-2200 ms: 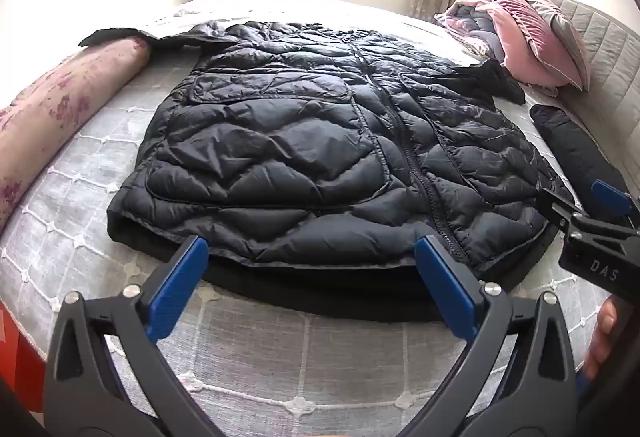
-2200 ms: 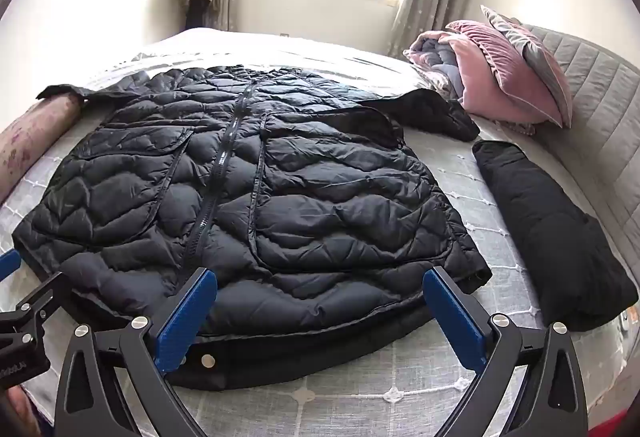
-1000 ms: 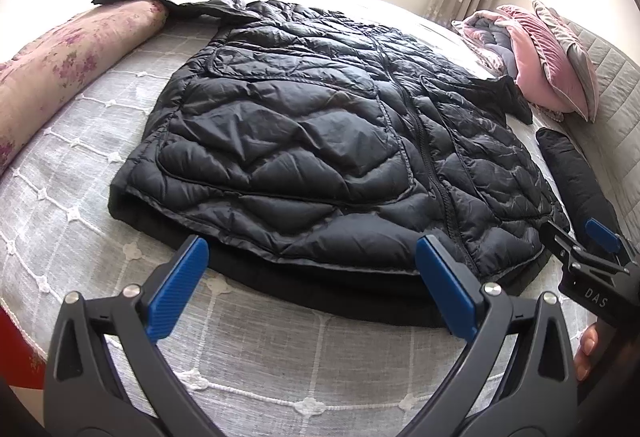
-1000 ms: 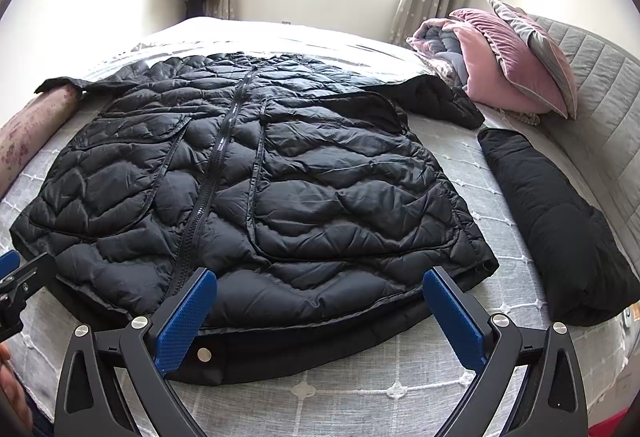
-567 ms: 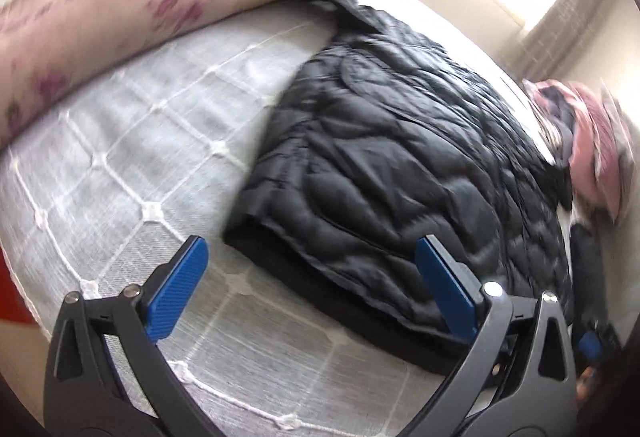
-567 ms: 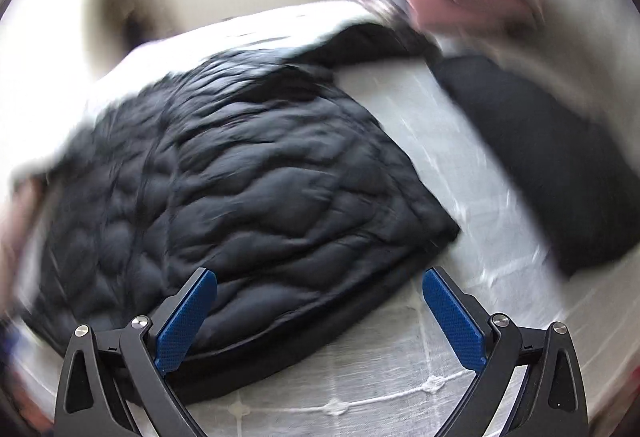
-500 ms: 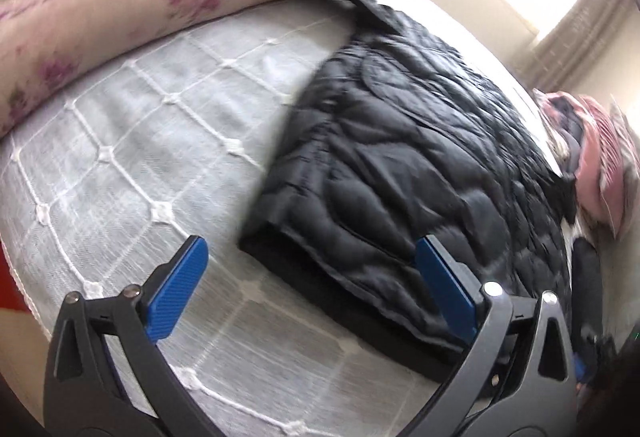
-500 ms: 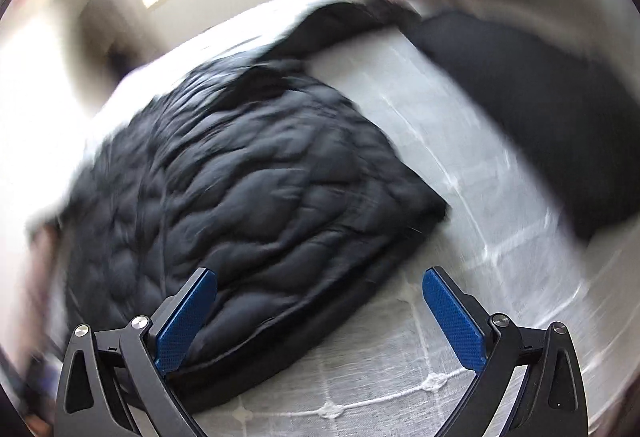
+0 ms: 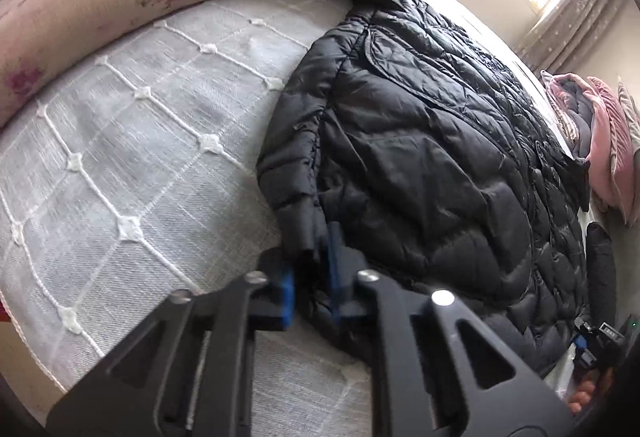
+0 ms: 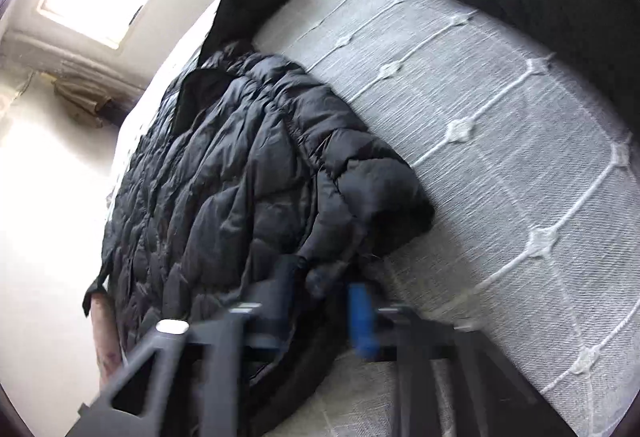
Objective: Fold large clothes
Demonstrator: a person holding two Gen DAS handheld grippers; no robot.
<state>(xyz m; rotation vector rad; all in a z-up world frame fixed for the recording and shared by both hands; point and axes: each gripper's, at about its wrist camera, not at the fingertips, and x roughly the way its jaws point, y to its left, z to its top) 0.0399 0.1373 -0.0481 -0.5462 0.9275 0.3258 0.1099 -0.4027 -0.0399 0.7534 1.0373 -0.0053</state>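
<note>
Left tongs (image 9: pixel 310 279) closing on the jacket (image 9: pixel 432 165) hem corner, low centre. Right tongs (image 10: pixel 320 311) closing on the opposite corner (blurred). Jacket flat on bed (image 9: pixel 132 141), long axis running away toward upper frame, hem nearest both.

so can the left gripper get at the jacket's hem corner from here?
Looks like yes: the left gripper is closing on the black puffer jacket at its near hem corner, fabric already between the blue pads, nothing blocking.
</note>
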